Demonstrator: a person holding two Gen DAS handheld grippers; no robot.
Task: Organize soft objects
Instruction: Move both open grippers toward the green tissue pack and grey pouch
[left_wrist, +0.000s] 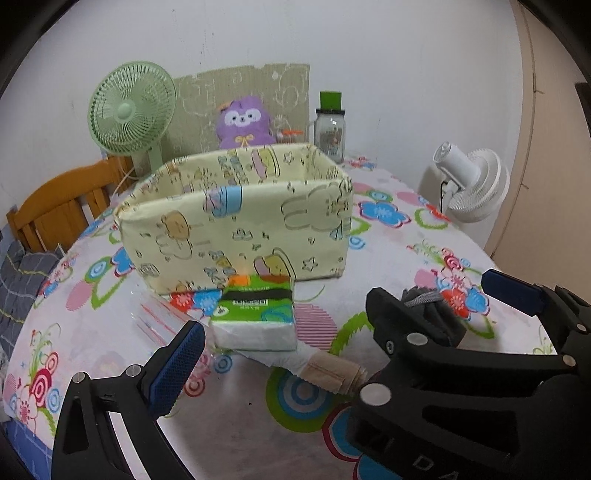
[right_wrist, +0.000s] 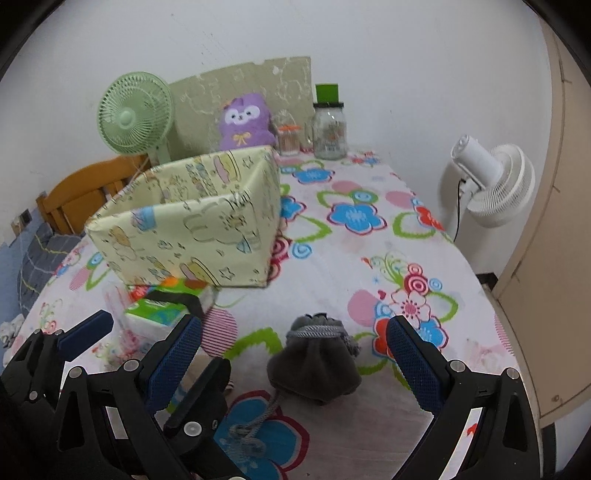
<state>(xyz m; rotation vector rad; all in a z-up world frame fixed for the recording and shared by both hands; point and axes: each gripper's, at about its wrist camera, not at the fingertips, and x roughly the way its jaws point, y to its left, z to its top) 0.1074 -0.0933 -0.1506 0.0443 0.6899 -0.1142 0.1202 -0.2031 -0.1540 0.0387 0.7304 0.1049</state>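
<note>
A green and white tissue pack (left_wrist: 255, 317) lies against the front wall of the yellow printed fabric box (left_wrist: 240, 229). My left gripper (left_wrist: 295, 332) is open just short of the pack, and its right finger is hidden behind the other gripper. A beige rolled cloth (left_wrist: 332, 376) lies on the table by a white sheet. A grey drawstring pouch (right_wrist: 314, 365) sits between the fingers of my open right gripper (right_wrist: 293, 325), untouched. The two grippers overlap side by side. A purple plush (right_wrist: 245, 118) sits behind the box (right_wrist: 184, 229).
A green fan (left_wrist: 129, 110) and a wooden chair (left_wrist: 62, 206) stand at the back left. A glass jar (right_wrist: 328, 129) is at the back, with cardboard (right_wrist: 243, 85) against the wall. A white fan (right_wrist: 491, 184) stands off the table's right edge.
</note>
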